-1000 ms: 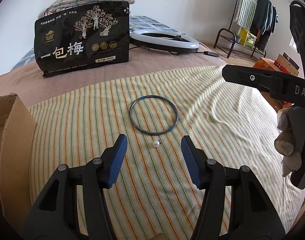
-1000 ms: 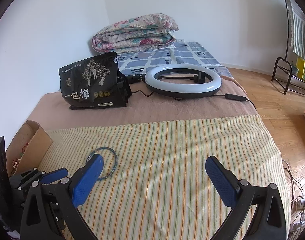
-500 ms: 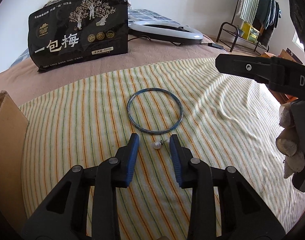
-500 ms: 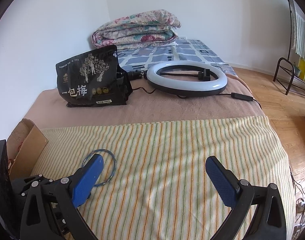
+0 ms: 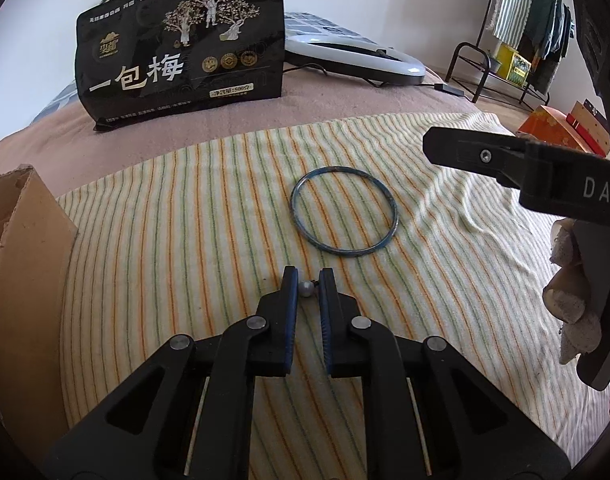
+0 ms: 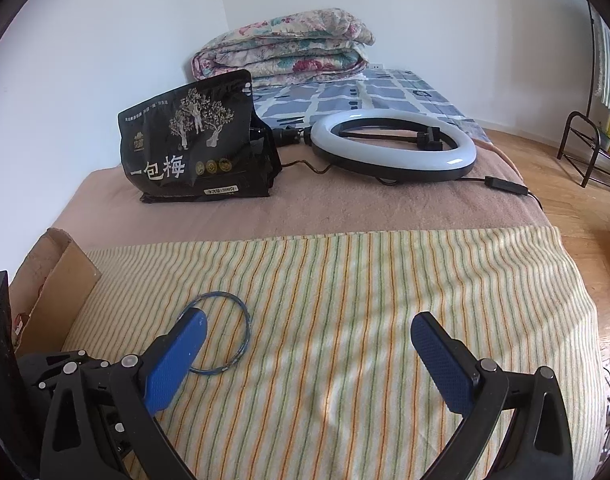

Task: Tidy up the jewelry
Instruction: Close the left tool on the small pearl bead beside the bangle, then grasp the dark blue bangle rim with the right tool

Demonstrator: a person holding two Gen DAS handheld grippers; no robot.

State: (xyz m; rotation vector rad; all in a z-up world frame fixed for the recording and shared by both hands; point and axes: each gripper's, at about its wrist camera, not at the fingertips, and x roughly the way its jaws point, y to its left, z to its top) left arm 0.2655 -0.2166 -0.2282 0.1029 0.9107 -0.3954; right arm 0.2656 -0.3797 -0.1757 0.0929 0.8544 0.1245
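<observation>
left gripper [image 5: 307, 280]: nearly closed, low | right gripper [image 6: 305, 344]: spread wide

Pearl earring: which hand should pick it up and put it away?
Left. The left gripper already has the pearl earring between its fingertips, with the cardboard box on its side. The right gripper hangs wide open, holding nothing.

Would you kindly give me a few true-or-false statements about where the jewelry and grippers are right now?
1. The left gripper has its fingers closed around the pearl earring. True.
2. The bangle lies inside the cardboard box. False: it lies on the striped towel.
3. The right gripper is open and holds nothing. True.
4. The ring light rests on the towel. False: it sits beyond it, on the brown blanket.
</observation>
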